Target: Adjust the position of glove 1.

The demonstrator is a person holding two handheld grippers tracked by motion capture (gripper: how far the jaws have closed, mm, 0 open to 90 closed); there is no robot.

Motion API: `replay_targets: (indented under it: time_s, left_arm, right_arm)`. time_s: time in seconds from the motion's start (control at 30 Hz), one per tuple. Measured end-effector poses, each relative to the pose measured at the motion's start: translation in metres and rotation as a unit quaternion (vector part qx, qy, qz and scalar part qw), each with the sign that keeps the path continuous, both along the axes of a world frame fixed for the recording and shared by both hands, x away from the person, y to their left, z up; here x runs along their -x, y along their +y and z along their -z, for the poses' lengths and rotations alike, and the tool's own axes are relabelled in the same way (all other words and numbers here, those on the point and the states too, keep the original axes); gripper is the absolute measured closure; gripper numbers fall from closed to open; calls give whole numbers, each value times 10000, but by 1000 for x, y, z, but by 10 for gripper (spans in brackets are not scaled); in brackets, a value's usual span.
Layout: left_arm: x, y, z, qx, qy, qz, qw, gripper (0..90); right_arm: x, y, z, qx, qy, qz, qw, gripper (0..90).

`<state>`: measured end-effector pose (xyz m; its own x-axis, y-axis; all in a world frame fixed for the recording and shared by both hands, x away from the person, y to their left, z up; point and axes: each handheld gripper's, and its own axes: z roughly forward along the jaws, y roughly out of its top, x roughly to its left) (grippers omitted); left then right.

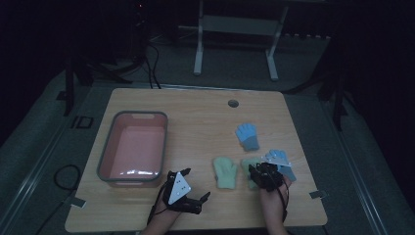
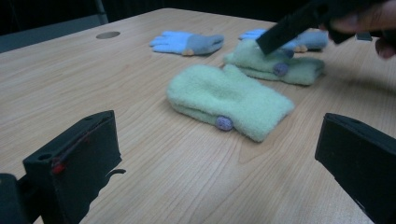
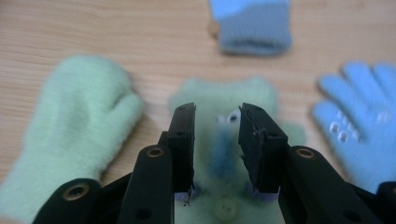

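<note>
Over the second green mitten [image 3: 224, 100] our right tongs [image 3: 217, 126] hung part-open, nothing gripped; risk: pinching only fluff, it'd slip. Left tongs [image 1: 195, 198] wide apart, empty.

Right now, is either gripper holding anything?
Nothing held. The left gripper is open over bare table; the right gripper hangs part-open over the green mitten, not yet clamped.

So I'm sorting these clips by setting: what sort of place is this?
Probably a lab or recording workspace, dimly lit: a light wooden table with a cable hole, black cables on the grey carpeted floor, and a white metal stand frame behind.
</note>
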<state>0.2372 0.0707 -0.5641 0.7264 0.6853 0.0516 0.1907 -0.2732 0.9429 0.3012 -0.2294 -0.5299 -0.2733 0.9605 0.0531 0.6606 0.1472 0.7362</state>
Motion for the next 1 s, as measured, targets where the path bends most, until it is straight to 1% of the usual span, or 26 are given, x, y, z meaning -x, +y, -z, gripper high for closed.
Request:
replay_targets:
  time_s: [0.03,0.07,0.1,0.13,0.17,0.23,0.27,0.3,0.37,0.4,0.47,0.5,0.57,0.63,0.67,0.7,0.73,0.77,0.93,0.97,1.0]
  left_arm:
    - [0,0,0,0,0,0,10000,1]
    - [0,0,0,3,3,-2,10000,1]
    - [0,0,0,-6,13,-1,10000,2]
    - [0,0,0,-2,17,-4,10000,2]
    - [0,0,0,0,19,-3,10000,2]
    - [0,0,0,8,27,-5,10000,2]
    - [0,0,0,15,34,-8,10000,2]
    - [0,0,0,16,35,-9,10000,2]
    - [0,0,0,19,36,-7,10000,2]
    - [0,0,0,21,40,-10,10000,2]
    - [-1,0,0,28,48,-14,10000,2]
    - [-1,1,0,28,48,-13,10000,2]
    - [-1,1,0,24,45,-8,10000,2]
    - [0,0,0,24,40,-5,10000,2]
    - [0,0,0,24,40,-5,10000,2]
    - [0,0,0,24,40,-5,10000,2]
    - [0,0,0,25,38,1,10000,2]
    - [0,0,0,25,40,3,10000,2]
    - [0,0,0,17,33,5,10000,2]
    - [0,0,0,16,33,5,10000,2]
    - [0,0,0,17,34,3,10000,2]
  right_arm:
    - [0,0,0,0,0,0,10000,657]
    - [-1,-3,-3,31,-29,-96,9999,653]
    - [-3,-11,-9,-3,-60,-265,9996,653]
    - [-4,-15,-11,-16,-75,-391,9992,652]
    - [-6,-19,-13,86,-99,-453,9989,652]
    - [-9,-28,-17,1,-134,-728,9973,637]
    - [-10,-31,-18,63,-131,-761,9970,636]
    - [-11,-34,-19,68,-115,-812,9966,632]
    - [-12,-38,-19,-76,-88,-973,9952,620]
    - [-12,-38,-18,-52,-100,-1014,9948,611]
    - [-11,-37,-13,-88,-54,-1097,9939,608]
    - [-10,-35,-10,-67,-59,-1120,9937,609]
    - [-10,-31,-2,121,-44,-1153,9932,612]
    - [-10,-28,5,191,9,-1167,9930,616]
    - [-10,-28,5,191,9,-1167,9930,616]
    - [-11,-27,9,338,22,-1135,9930,616]
    - [-11,-26,15,384,15,-1134,9928,624]
    - [-10,-26,16,396,9,-1140,9927,625]
    - [-8,-18,18,712,-67,-1163,9906,633]
    - [-7,-17,18,726,-67,-1145,9907,646]
    - [-7,-17,18,705,-58,-1130,9911,679]
